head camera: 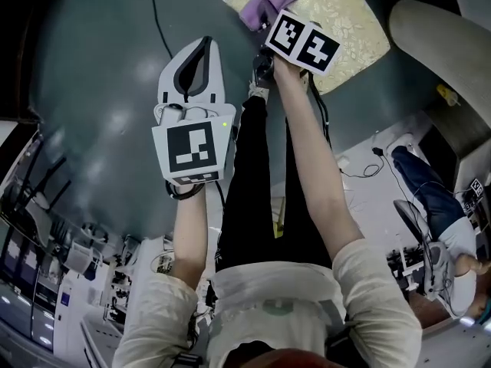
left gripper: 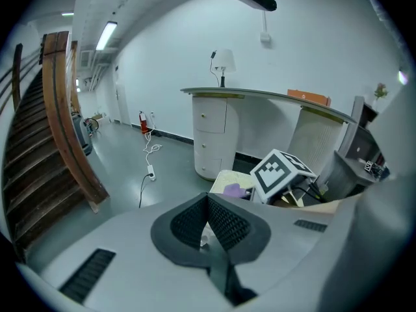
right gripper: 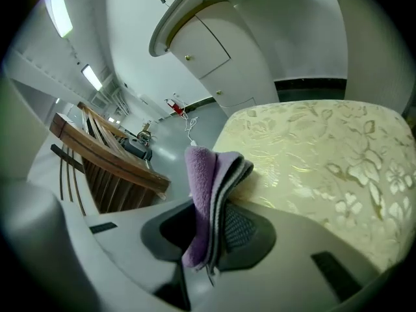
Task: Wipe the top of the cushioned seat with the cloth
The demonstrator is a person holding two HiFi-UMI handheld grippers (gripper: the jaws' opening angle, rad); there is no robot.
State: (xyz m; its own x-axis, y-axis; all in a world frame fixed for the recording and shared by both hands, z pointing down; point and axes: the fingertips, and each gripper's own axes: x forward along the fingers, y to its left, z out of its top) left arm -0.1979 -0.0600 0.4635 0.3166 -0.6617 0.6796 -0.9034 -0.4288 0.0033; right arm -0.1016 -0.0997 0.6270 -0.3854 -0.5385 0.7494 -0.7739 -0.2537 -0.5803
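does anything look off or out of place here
Nothing stands out. The folded purple cloth is clamped in the right gripper at the edge of the cushioned seat, which looks unmarked. The left gripper is shut and empty over the floor.

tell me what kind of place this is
Likely a lobby or reception hall: a curved counter with a lamp, a wooden staircase and a bare grey floor.

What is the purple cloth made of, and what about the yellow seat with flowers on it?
The cloth looks like soft terry or microfibre: it is fuzzy and matte, and it folds into floppy layers. The seat looks like woven fabric, maybe brocade: it is pale yellow with a slightly shiny flower pattern that catches the light. Its stuffing is hidden.
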